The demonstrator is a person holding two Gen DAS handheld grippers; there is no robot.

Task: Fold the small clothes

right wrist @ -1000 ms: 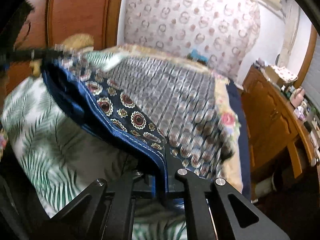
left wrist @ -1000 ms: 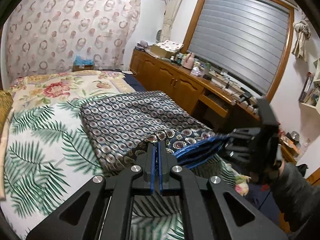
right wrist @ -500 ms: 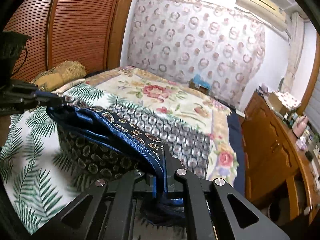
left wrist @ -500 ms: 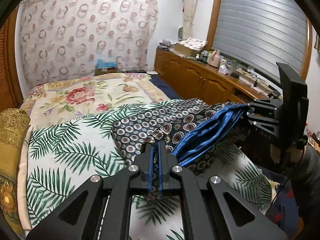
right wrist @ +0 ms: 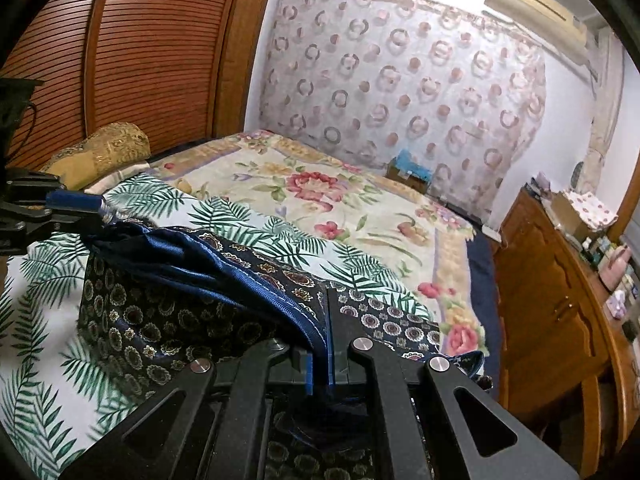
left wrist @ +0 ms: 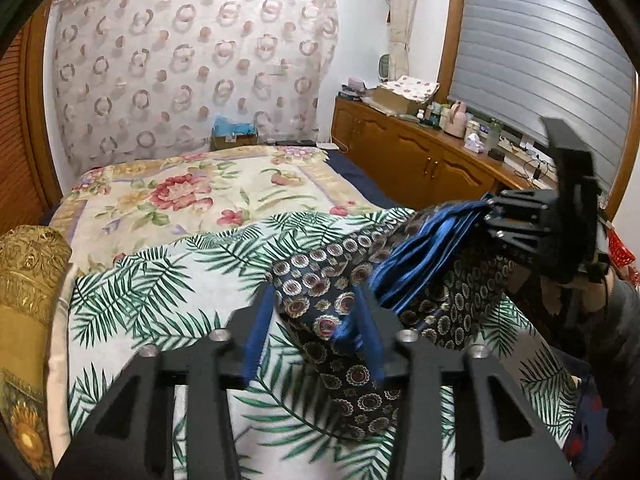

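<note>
A dark navy patterned garment [left wrist: 352,364] with blue satin trim lies bunched on the palm-leaf sheet [left wrist: 160,280] of the bed. My left gripper [left wrist: 316,328] is open, its blue pads wide apart on either side of a fold of the cloth. My right gripper [right wrist: 320,344] is shut on the blue trimmed edge of the garment [right wrist: 208,272] and holds it raised. The right gripper also shows in the left wrist view [left wrist: 520,216], and the left gripper shows at the left edge of the right wrist view [right wrist: 52,208].
A floral blanket [left wrist: 192,196] covers the far part of the bed. A gold pillow [left wrist: 28,280] lies at the left. A wooden cabinet [left wrist: 420,160] with bottles and boxes runs along the right wall. A wooden louvred wardrobe [right wrist: 140,48] stands behind the bed.
My left gripper has opened and let go of the garment. The garment has been carried nearer and bunched up, and its left end has dropped onto the sheet.
</note>
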